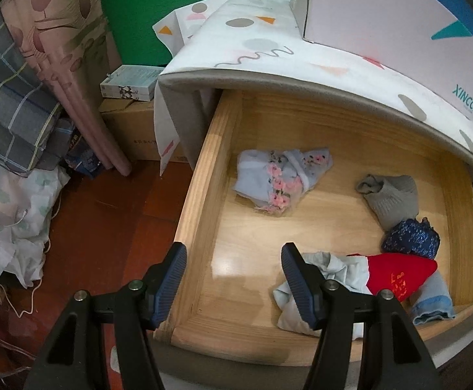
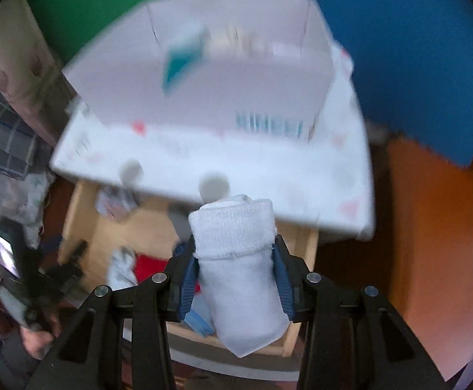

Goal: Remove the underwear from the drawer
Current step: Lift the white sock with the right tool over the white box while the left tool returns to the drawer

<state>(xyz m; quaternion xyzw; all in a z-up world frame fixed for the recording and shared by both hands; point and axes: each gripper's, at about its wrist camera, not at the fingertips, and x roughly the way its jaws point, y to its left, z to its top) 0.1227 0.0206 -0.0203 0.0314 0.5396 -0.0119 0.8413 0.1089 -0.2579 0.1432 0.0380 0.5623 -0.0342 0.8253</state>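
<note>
- The wooden drawer (image 1: 200, 175) stood pulled out from under a cabinet top draped with a white patterned cloth (image 1: 301, 65), its pale plywood floor shiny and mostly bare.
- On that cloth sat a white cardboard box (image 1: 383, 16) with teal lettering.
- Inside the drawer, a pale blue floral underwear piece (image 1: 282, 178) lay crumpled toward the back left.
- A grey sock (image 1: 391, 198) lay to the right, just beside a dark blue speckled bundle (image 1: 412, 239).
- A red garment (image 1: 399, 273) lay over a light blue crumpled cloth (image 1: 334, 279) at the front right.
- The left gripper (image 1: 233, 279) hovered over the drawer's front left corner, its jaws spread with nothing between them; one finger hung outside the drawer's side wall, the other above the light blue cloth.
- The right gripper (image 2: 235, 260) was pinching a rolled white garment (image 2: 236, 260), ribbed at its folded top, held up clear of the drawer; the view around it was blurred.
- Behind the cabinet, the wall was green (image 1: 187, 6) on the left and blue (image 2: 415, 48) on the right.
- The floor (image 1: 106, 214) was reddish-brown wood.
- To the left stood a pinkish rolled sheet (image 1: 74, 81), plaid bedding (image 1: 5, 104) and heaped white fabric (image 1: 15, 221).
- A cardboard carton (image 1: 132, 126) with small boxes (image 1: 129, 83) on it sat against the green wall.
- An orange surface (image 2: 438, 227) showed to the right of the cabinet in the right wrist view.
</note>
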